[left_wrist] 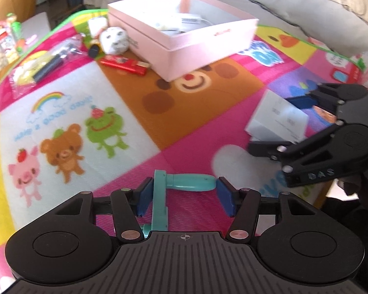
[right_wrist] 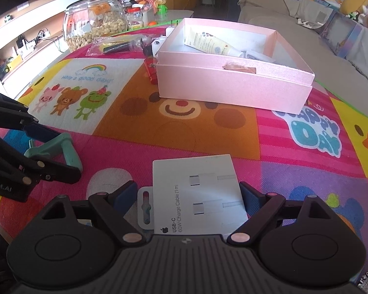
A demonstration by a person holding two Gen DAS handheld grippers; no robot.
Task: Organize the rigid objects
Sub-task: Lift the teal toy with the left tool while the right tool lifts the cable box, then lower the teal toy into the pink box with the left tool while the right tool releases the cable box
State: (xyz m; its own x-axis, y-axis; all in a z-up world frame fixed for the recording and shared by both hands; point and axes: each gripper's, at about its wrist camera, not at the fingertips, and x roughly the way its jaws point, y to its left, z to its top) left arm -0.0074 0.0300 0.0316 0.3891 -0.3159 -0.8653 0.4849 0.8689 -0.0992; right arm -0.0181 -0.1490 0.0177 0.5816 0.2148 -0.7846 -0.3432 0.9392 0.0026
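Cartoon animals, a rainbow and a bear's face cover the bright mat (right_wrist: 139,122) spread over the worktop, with a grey sofa (right_wrist: 294,17) behind it. At 12 o'clock from both cameras sits an open pink box (right_wrist: 233,85) holding a yellow tube (right_wrist: 208,44) and some small white items. Left of the box, at about 10 o'clock in the left wrist view, lie a red lighter (left_wrist: 125,65), a white plush toy (left_wrist: 114,40) and a clear bag (left_wrist: 41,68) of dark items; the right wrist view adds a glass jar (right_wrist: 95,22) of nuts further back at 11 o'clock. The left gripper (left_wrist: 184,193) points steeply down at the mat, its blue fingers (left_wrist: 144,196) spread wide on either side of a teal crank (left_wrist: 184,183); the handle lies crosswise between them, and whether the pads touch its ends I cannot tell. The right gripper (right_wrist: 189,196), seen at 3 o'clock in the left view, has its fingers (right_wrist: 126,194) set wide on either side of a white cable box (right_wrist: 198,193) lying flat on the mat, the left one clear of the box; whether the right one touches it I cannot tell. Between that box and the pink box lies bare mat, with the teal crank at 9 o'clock from the cable box.
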